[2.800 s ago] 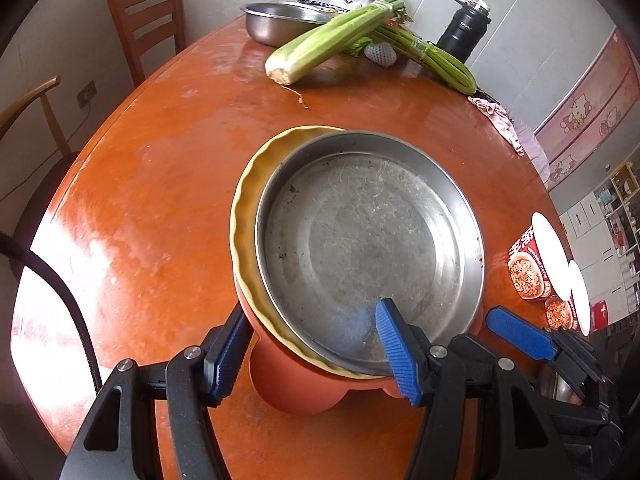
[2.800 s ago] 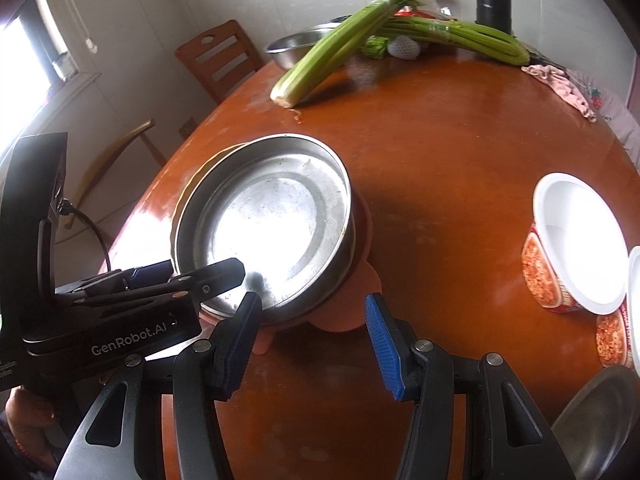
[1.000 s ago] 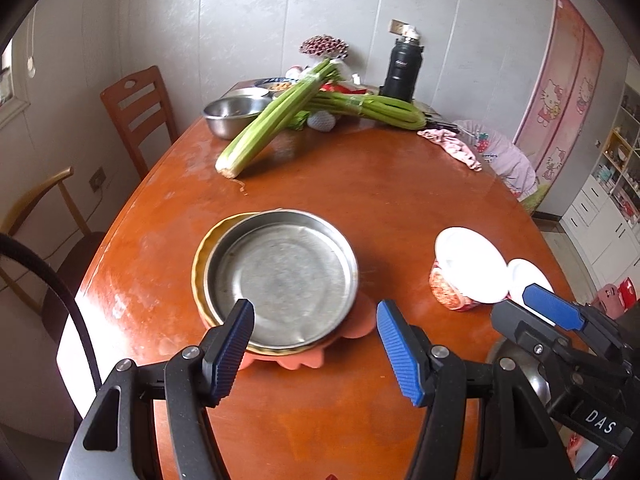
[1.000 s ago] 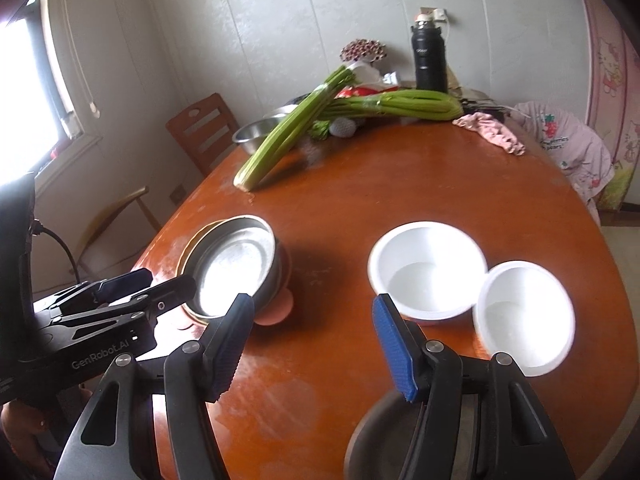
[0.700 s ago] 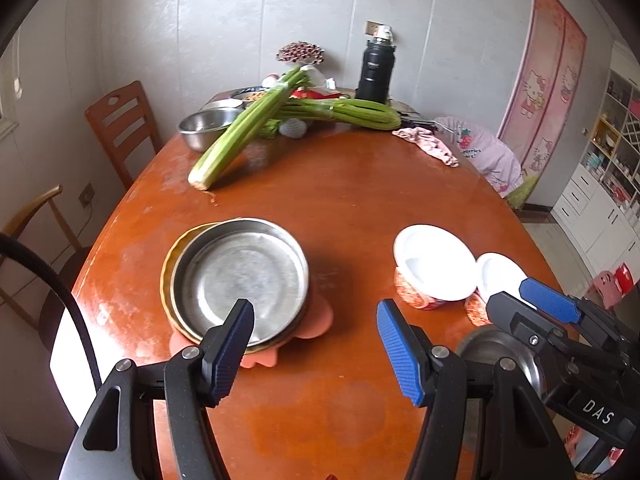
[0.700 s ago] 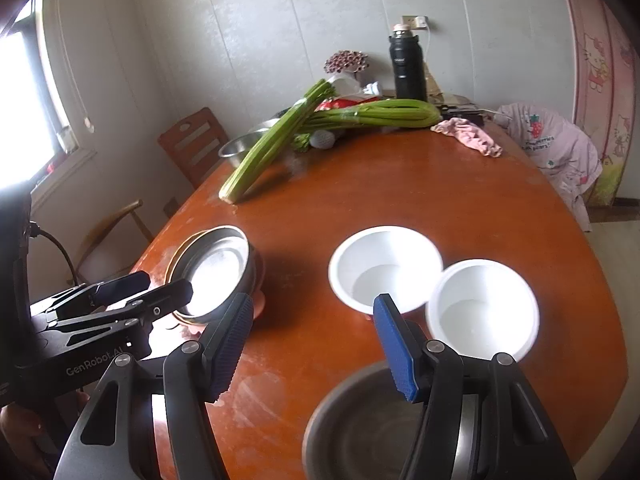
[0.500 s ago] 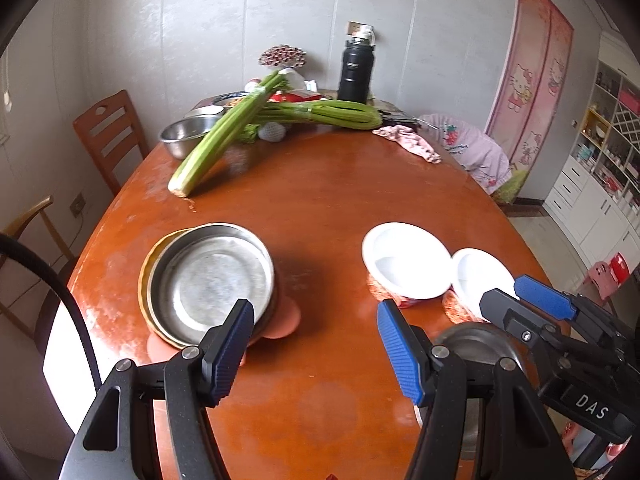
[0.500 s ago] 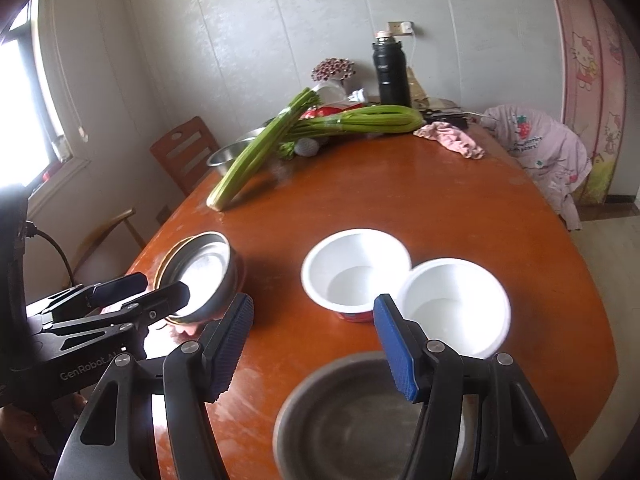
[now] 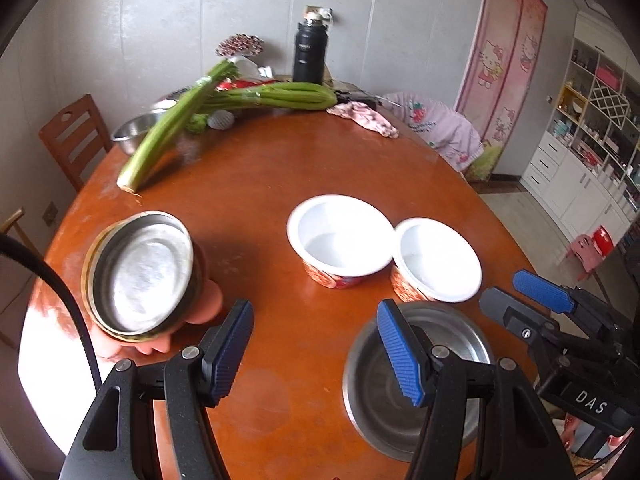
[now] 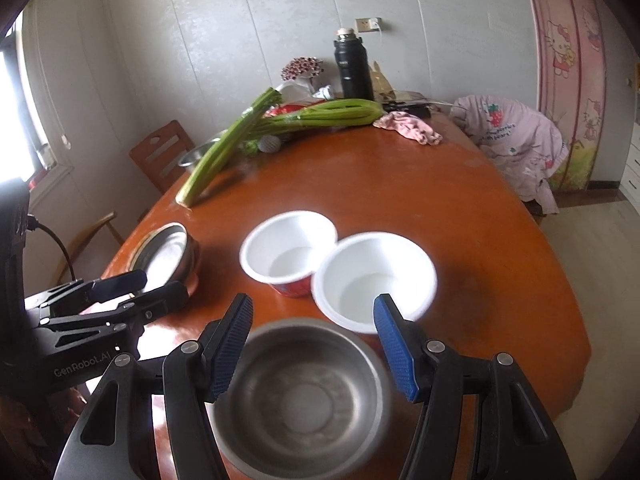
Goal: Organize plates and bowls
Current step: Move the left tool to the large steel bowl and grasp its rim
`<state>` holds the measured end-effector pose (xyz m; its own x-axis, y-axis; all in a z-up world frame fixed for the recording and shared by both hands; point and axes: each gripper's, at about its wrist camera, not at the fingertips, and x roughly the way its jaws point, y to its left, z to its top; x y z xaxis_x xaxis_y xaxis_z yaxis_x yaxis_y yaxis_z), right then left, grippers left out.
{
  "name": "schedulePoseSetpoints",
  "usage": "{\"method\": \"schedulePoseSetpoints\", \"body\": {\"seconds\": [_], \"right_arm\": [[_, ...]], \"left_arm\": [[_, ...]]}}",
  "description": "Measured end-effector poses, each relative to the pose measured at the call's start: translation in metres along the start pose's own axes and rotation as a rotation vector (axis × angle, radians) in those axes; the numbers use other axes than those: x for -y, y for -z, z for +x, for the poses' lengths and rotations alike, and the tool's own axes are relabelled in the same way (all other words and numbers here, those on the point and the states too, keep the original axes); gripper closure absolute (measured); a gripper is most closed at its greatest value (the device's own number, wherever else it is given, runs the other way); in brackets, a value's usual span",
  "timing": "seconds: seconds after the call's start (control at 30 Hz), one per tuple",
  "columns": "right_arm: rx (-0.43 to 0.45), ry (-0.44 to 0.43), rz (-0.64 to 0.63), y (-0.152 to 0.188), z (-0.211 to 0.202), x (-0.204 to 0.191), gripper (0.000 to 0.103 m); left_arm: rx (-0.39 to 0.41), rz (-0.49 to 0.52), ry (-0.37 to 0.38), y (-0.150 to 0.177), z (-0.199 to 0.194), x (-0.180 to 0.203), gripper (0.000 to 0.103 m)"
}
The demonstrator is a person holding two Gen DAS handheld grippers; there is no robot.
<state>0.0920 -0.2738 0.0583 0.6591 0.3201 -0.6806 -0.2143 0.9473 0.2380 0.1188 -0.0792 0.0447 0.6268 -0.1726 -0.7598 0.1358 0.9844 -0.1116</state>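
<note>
Round wooden table [image 9: 320, 168] fills most of both views. Long celery bunches [image 9: 276, 94] lie across its far side, upper centre of frame, one stalk [image 9: 168, 132] angled down toward the left.

Plate stack [image 9: 142, 276] sits at left edge of the left wrist view: steel pan on top, yellow plate under it, orange plate at the bottom. Pan is empty. In the right wrist view the stack [image 10: 166, 256] is at mid left.

Steel bowl [image 9: 416, 384] is at lower right of the left wrist view, empty, partly behind the gripper finger. In the right wrist view the bowl [image 10: 300, 396] is bottom centre, blurred, between the two fingers but not touched by them.

Two white bowls with red printed sides, both empty: larger-looking one [image 9: 340, 236] centre frame, second one [image 9: 438, 260] just to its right, rims touching or nearly so. Both lie just beyond the steel bowl.

Small steel basin [image 9: 134, 132] upper left by the celery, contents not visible. Black flask [image 9: 309, 54] stands at top centre. Pink cloth [image 9: 362, 118] lies right of the celery.

Left gripper [image 9: 320, 352] spread wide, holding nothing, over bare table. Right gripper [image 10: 316, 346] also spread wide, empty, above the steel bowl.
</note>
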Motion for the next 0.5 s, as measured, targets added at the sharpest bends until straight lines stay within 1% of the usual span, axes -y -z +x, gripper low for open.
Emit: {"method": "schedulePoseSetpoints", "body": {"seconds": [0.27, 0.5], "right_arm": [[-0.101, 0.044, -0.026, 0.037, 0.008, 0.016, 0.038], [-0.167, 0.065, -0.037, 0.059, 0.025, 0.023, 0.038]], "left_arm": [[-0.074, 0.008, 0.023, 0.021, 0.027, 0.012, 0.039], [-0.137, 0.009, 0.042, 0.035, 0.048, 0.018, 0.039]]}}
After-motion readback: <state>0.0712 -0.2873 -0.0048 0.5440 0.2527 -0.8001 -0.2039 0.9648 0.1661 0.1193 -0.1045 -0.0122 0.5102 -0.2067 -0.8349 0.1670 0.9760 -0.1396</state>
